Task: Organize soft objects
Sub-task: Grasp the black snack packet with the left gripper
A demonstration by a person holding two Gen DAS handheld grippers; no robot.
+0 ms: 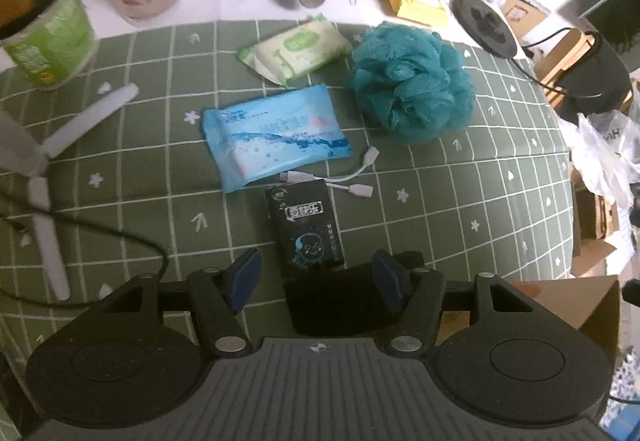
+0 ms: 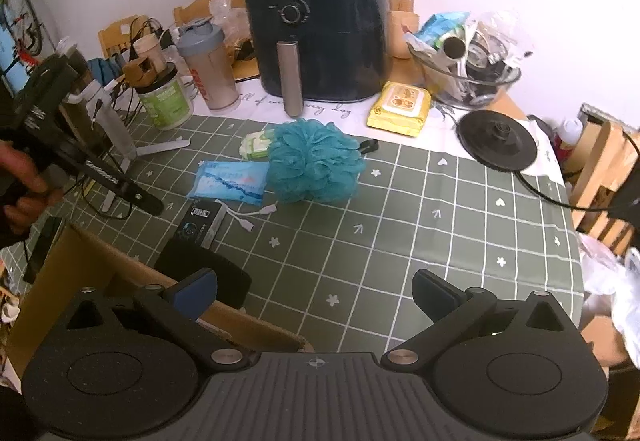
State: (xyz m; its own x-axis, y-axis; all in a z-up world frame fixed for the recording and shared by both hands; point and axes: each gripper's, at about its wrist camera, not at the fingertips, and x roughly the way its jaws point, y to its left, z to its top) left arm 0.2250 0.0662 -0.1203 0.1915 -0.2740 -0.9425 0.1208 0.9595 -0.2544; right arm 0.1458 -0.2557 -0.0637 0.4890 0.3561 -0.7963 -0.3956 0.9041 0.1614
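Left wrist view: left gripper (image 1: 316,283) spread, nothing pinched, above one black flat pouch (image 1: 320,301). Next, one small black glossy tissue pack (image 1: 306,227), one white split cable (image 1: 340,177), one crinkly blue wipes pack (image 1: 276,137), one green wipes pack (image 1: 296,49), one frilly teal mesh bath puff (image 1: 412,81) on the green grid tablecloth (image 1: 480,201). Right gripper (image 2: 316,295) wide apart, empty, beside one cardboard box (image 2: 120,273).

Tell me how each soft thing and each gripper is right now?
left gripper: open, empty, over the black packet.
right gripper: open, empty.
black packet: flat on the cloth.
blue wipes pack: lying flat, sealed.
green wipes pack: lying flat.
teal bath pouf: fluffed, resting on the cloth.
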